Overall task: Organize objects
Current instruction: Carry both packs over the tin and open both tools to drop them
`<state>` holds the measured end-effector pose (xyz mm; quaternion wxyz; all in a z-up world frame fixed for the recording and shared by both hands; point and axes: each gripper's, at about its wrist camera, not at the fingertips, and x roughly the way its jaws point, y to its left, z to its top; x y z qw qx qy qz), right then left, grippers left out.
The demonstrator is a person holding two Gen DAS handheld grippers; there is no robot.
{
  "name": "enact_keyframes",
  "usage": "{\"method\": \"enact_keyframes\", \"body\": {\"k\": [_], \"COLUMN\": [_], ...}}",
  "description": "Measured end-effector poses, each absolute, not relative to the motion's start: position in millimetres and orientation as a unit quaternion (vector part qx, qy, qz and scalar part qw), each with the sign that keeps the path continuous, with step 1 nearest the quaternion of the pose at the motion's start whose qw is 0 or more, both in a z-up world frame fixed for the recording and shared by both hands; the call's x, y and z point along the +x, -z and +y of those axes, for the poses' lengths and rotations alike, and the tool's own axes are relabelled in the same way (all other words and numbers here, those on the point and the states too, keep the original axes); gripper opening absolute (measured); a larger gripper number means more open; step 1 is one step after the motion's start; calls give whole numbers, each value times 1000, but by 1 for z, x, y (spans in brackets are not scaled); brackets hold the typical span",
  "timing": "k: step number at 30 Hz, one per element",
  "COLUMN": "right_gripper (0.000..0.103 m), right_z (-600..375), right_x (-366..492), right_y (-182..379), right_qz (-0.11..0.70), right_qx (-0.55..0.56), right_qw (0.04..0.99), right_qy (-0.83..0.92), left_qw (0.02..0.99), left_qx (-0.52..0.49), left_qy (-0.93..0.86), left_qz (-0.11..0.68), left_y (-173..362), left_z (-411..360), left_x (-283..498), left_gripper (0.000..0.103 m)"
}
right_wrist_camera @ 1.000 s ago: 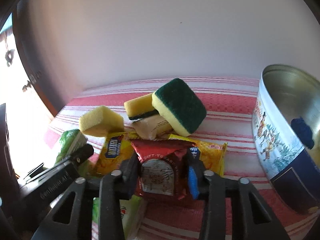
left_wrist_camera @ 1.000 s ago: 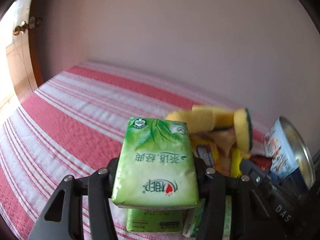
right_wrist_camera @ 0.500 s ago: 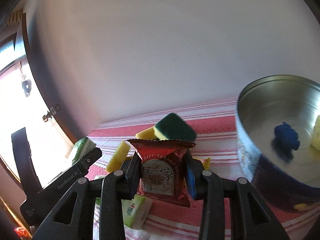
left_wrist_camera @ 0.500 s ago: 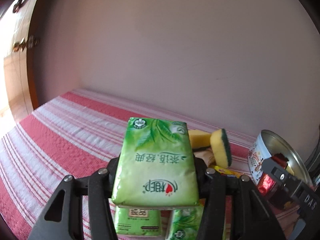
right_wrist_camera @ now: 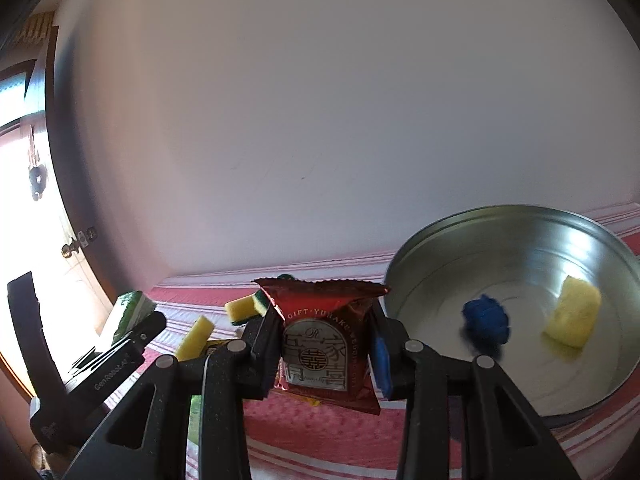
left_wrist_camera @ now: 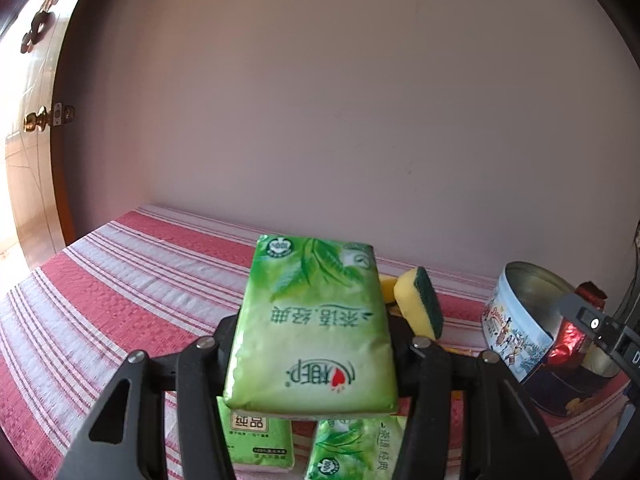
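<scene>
A green tissue pack [left_wrist_camera: 312, 336] is clamped between the jaws of the left gripper [left_wrist_camera: 314, 350], raised above the red-striped tablecloth [left_wrist_camera: 120, 288]. A red snack packet [right_wrist_camera: 326, 340] is pinched in the closed right gripper [right_wrist_camera: 324, 346], just left of the open round tin [right_wrist_camera: 520, 248], in which a blue object [right_wrist_camera: 486, 320] and a yellow piece [right_wrist_camera: 574, 316] are seen.

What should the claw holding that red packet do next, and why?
Probably carry the red packet a little rightward over the open tin and release. The right claw grips it lifted beside the rim, and the tin already holds small items.
</scene>
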<state>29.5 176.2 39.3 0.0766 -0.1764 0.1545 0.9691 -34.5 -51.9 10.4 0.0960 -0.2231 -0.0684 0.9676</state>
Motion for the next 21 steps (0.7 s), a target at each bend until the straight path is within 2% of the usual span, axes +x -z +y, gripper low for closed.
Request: {"method": "enact_keyframes", "body": {"k": [5,21], "right_gripper": [40,40], "right_z": [183,215], "right_x": [33,58], "right_y": [-40,-46], "right_qz": [153,145], "right_qx": [-175,-156], "right_qw": [83,113], "right_qy": [-969,-971], "left_qw": [86,118], "left_qx": [-215,-233], "left_qy": [-972,-965], "left_qz": [-37,-20], "left_y": [-12,-8], "left_z": [-37,11], "left_x": [-28,-15], "left_gripper": [52,52]}}
